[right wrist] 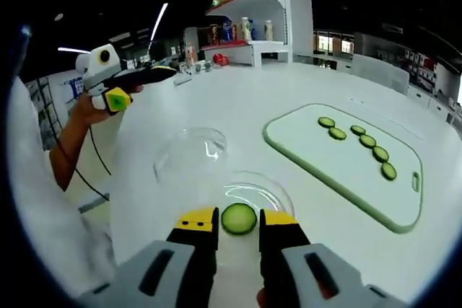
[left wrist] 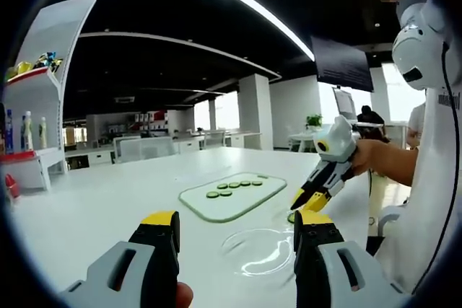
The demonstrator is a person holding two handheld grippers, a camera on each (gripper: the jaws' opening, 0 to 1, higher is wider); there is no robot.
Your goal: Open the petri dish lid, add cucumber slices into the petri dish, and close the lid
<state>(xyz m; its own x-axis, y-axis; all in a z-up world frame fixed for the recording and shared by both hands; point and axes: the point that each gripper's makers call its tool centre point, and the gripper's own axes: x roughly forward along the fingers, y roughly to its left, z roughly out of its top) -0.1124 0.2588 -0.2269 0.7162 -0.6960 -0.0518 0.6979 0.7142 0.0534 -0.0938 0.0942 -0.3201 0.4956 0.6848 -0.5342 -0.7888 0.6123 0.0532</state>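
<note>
My right gripper (right wrist: 239,223) is shut on a green cucumber slice (right wrist: 239,218) and holds it just above the clear petri dish base (right wrist: 271,191). The clear lid (right wrist: 191,151) lies on the table beside the base, off it. A pale green cutting board (right wrist: 339,167) carries several more cucumber slices (right wrist: 368,141). In the left gripper view, my left gripper (left wrist: 238,227) stands open and holds nothing, with the lid (left wrist: 256,252) on the table between and beyond its jaws. There the right gripper (left wrist: 302,205) reaches in with the slice (left wrist: 291,216). The cutting board (left wrist: 249,203) lies farther back.
The white table (right wrist: 216,99) is long. A hand holds the left gripper (right wrist: 137,84) up at the table's edge. A white shelf unit (right wrist: 256,5) with bottles and toys stands at the far end. A person in white (left wrist: 426,200) is close on the right.
</note>
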